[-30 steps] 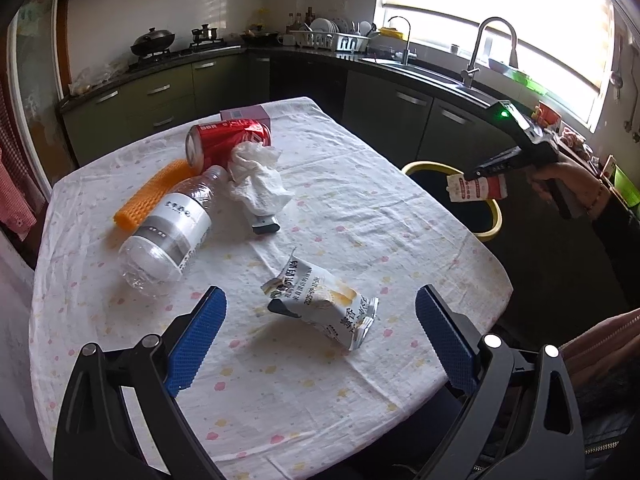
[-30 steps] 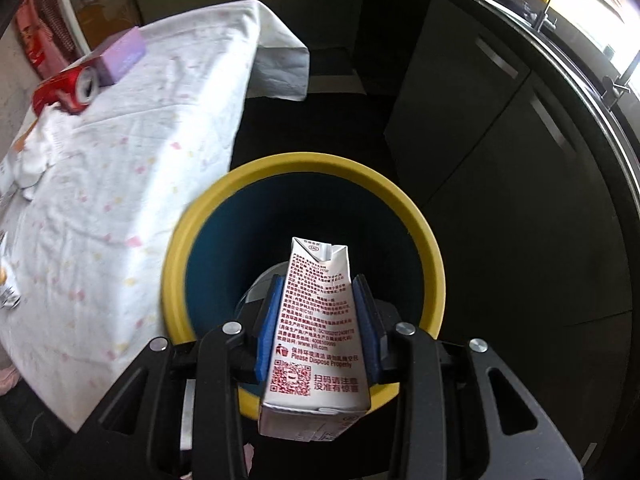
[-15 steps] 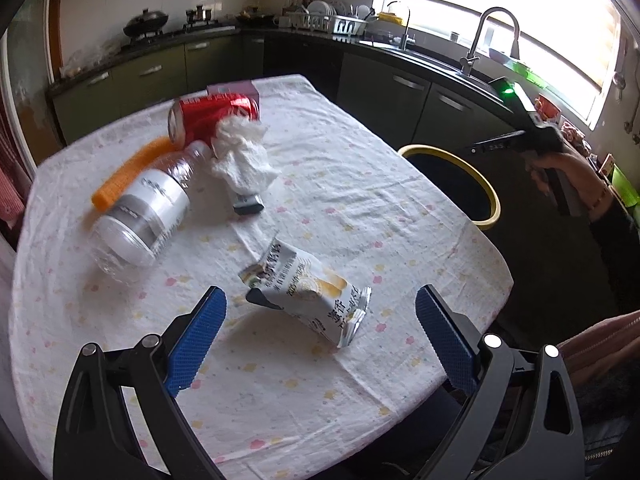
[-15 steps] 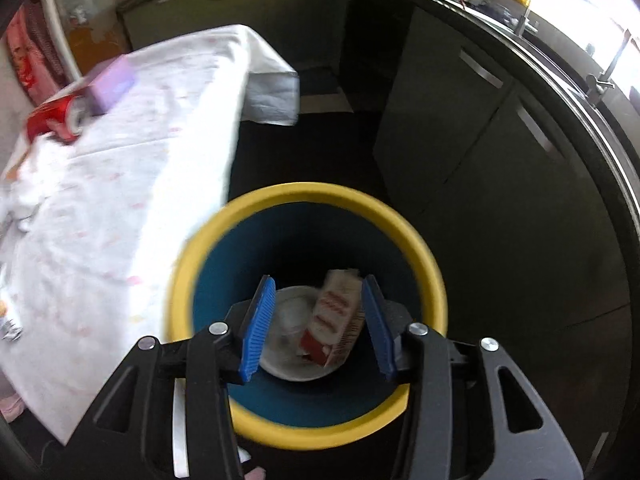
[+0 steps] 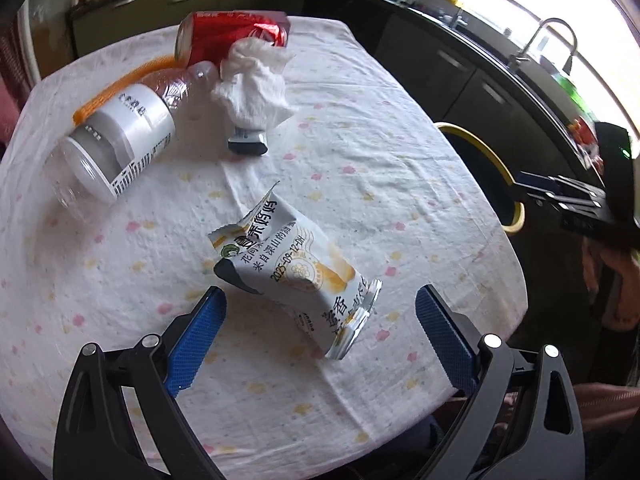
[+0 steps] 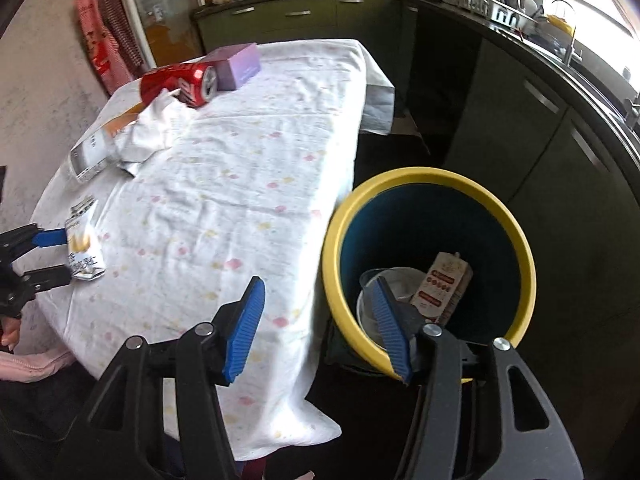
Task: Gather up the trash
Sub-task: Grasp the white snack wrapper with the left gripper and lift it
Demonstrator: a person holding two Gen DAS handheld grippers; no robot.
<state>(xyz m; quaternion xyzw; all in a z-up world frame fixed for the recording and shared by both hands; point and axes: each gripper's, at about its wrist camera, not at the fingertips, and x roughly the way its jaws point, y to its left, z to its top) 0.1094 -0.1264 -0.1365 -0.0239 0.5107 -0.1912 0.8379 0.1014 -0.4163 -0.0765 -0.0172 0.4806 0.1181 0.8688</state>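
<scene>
Yellow-rimmed bin (image 6: pixel 428 178) is set beside the bench's edge, a carton (image 6: pixel 440 286) lying inside. The left tool (image 5: pixel 316 322) is spread wide around the wrapper (image 5: pixel 288 264) near the front edge, apparently for pickup; the right tool (image 6: pixel 320 328) is released, empty.
</scene>
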